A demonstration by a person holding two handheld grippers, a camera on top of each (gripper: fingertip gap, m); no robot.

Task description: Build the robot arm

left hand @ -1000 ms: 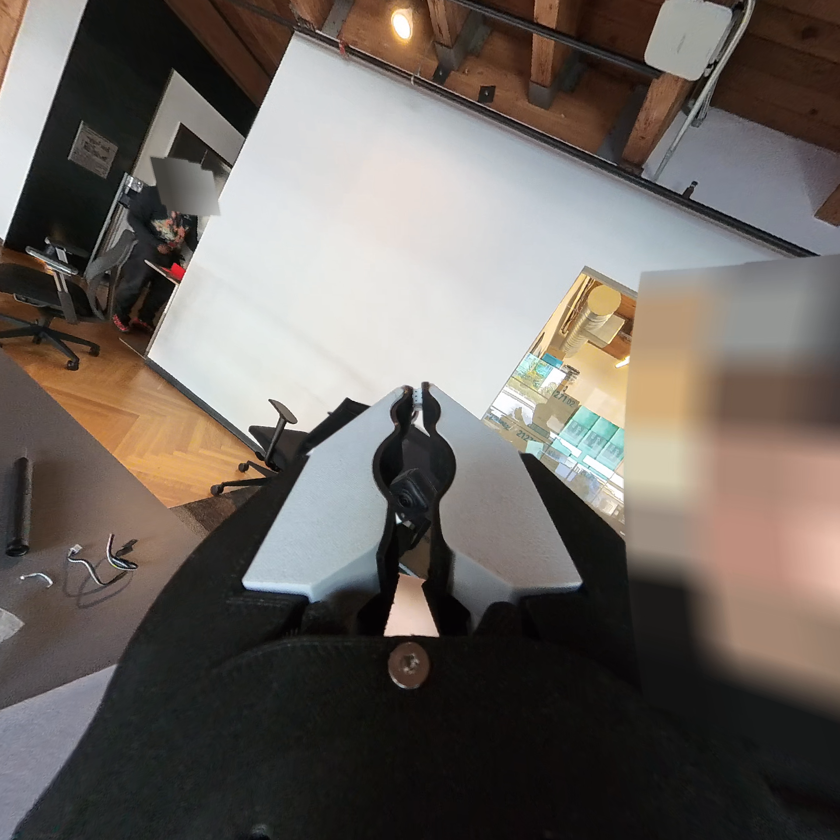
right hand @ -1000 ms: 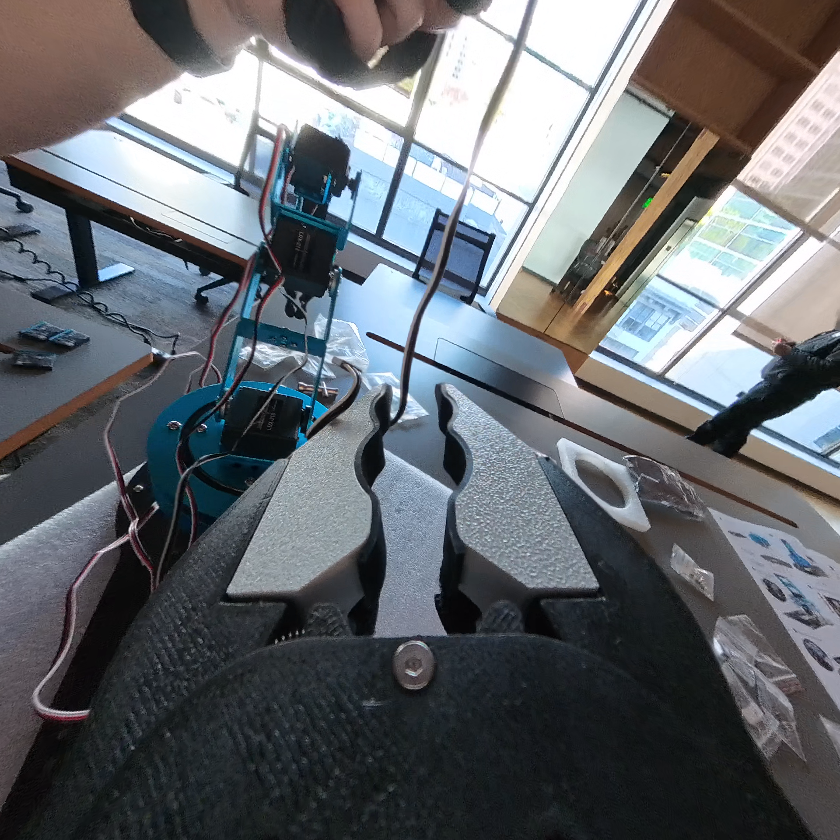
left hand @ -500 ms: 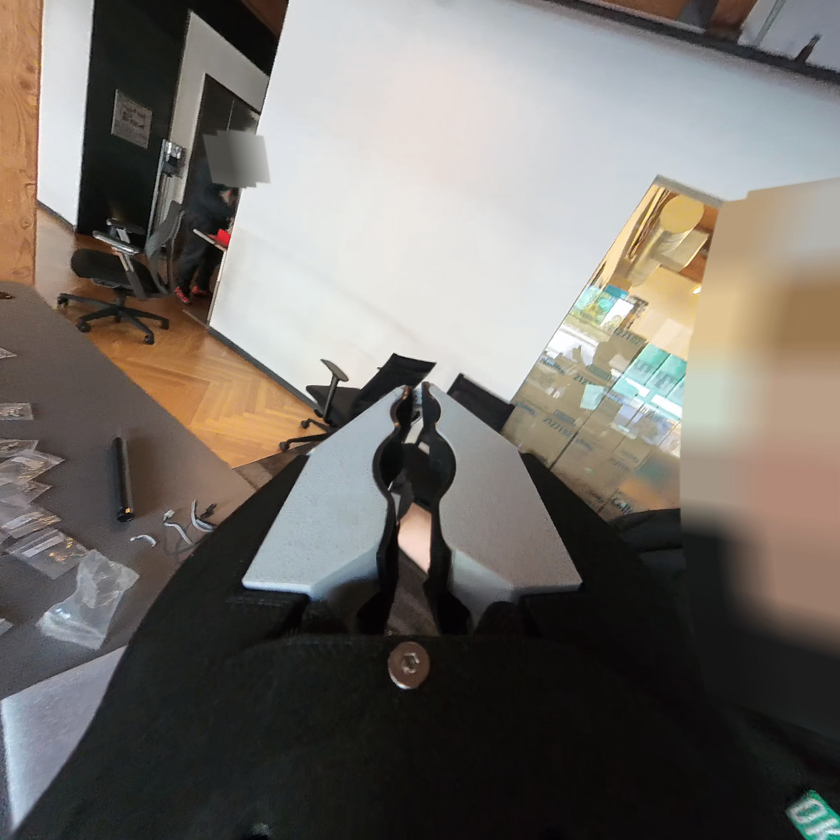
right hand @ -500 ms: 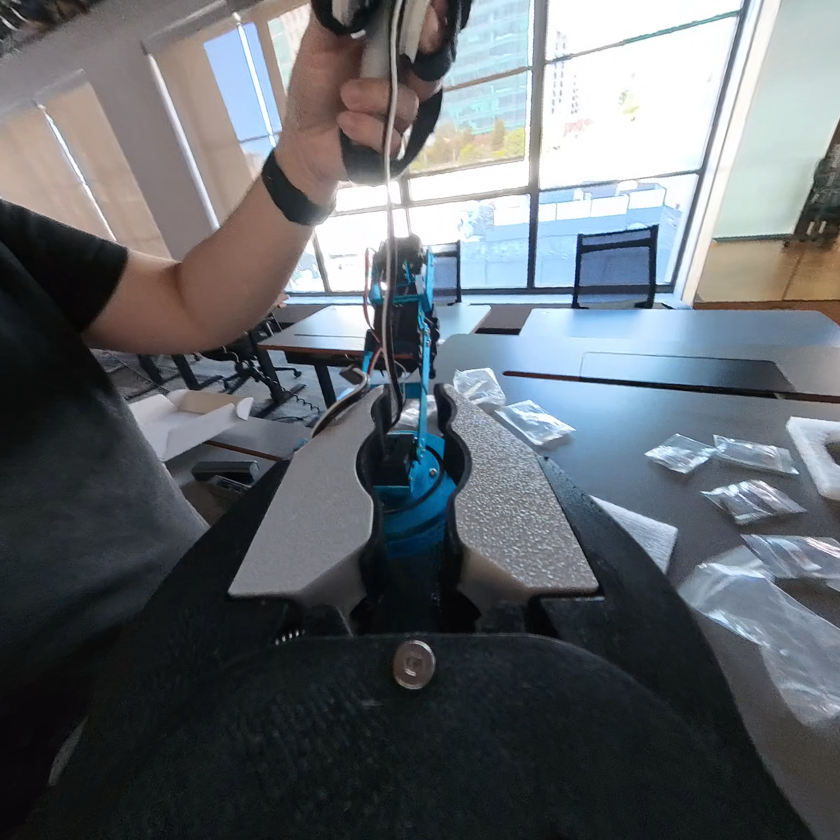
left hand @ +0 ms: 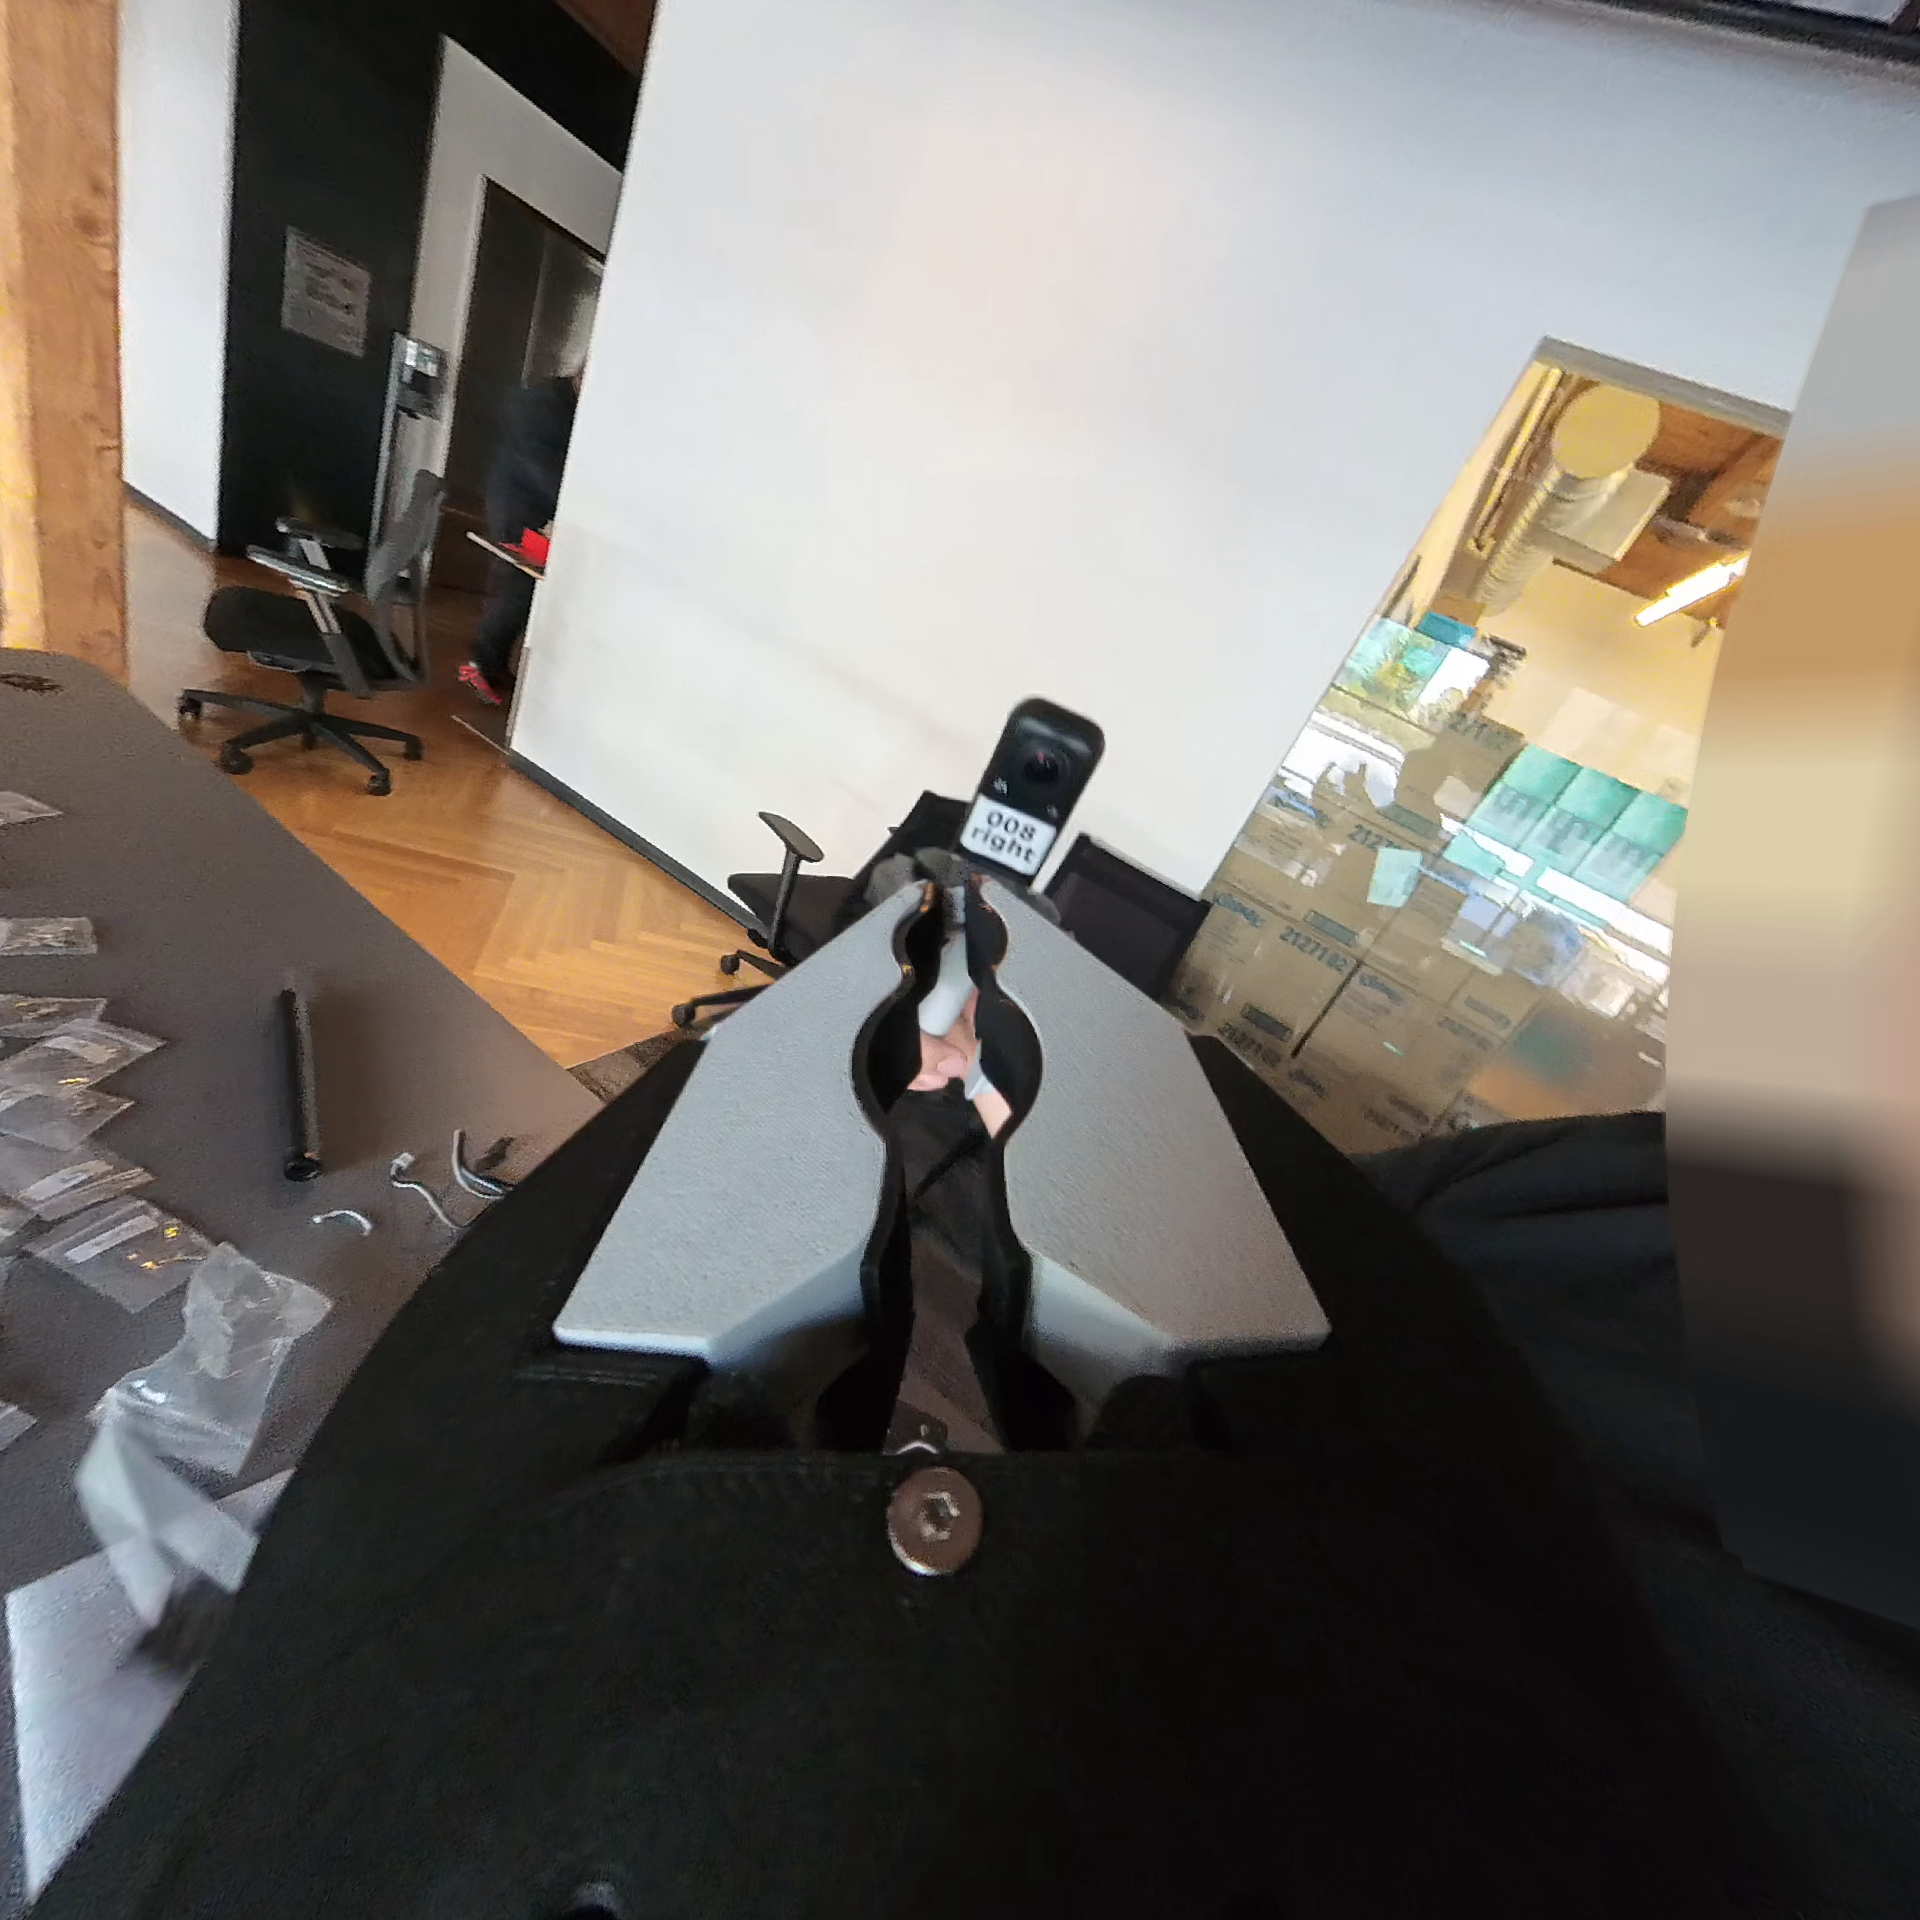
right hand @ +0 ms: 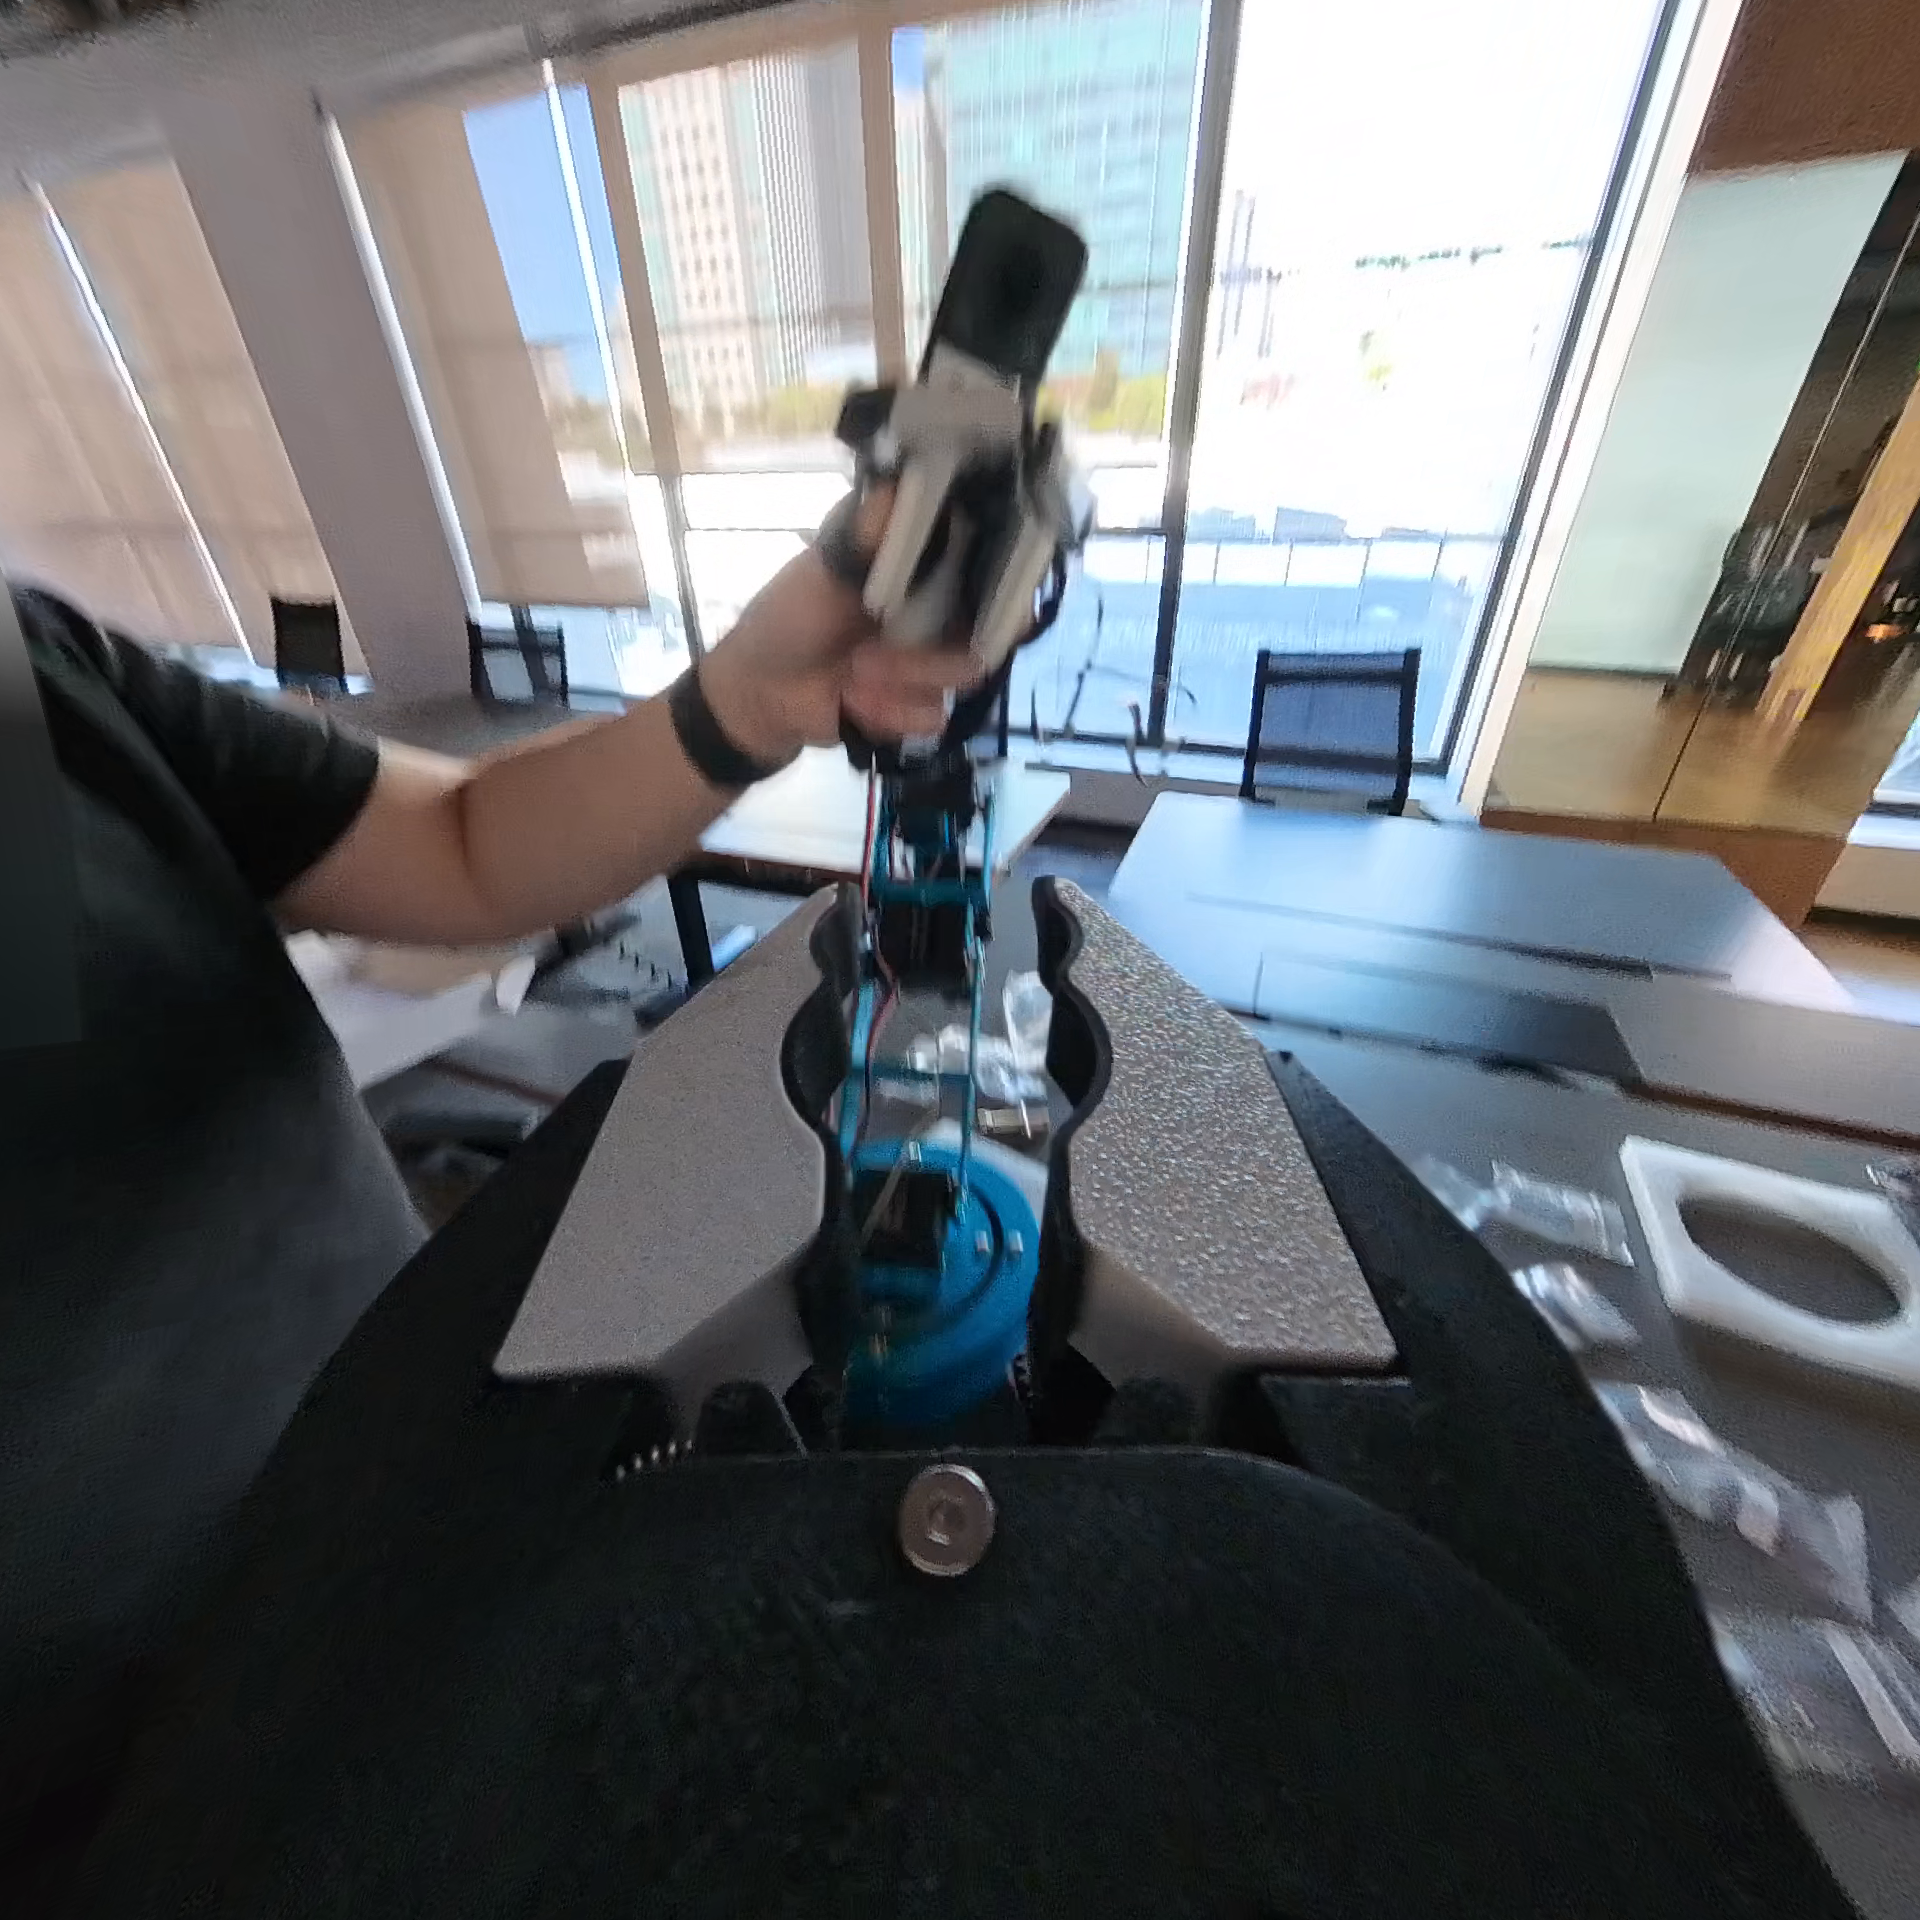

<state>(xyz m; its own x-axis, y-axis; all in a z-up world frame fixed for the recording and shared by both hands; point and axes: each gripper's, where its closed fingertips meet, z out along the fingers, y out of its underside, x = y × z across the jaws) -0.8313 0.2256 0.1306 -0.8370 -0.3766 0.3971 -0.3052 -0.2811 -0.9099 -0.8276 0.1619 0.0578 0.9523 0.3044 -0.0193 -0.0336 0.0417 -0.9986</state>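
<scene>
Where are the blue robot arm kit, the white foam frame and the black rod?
blue robot arm kit [right hand: 940,1262]: right wrist view, on its round blue base.
white foam frame [right hand: 1673,1262]: right wrist view, on its left edge, at the right of the table.
black rod [left hand: 299,1081]: left wrist view, mid-shaft, lying on the table.

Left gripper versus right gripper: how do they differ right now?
The left gripper is shut; the right gripper stands open. The left gripper points toward a white wall; the right gripper frames a blue robot arm. Both have grey, wavy-edged fingers.
</scene>
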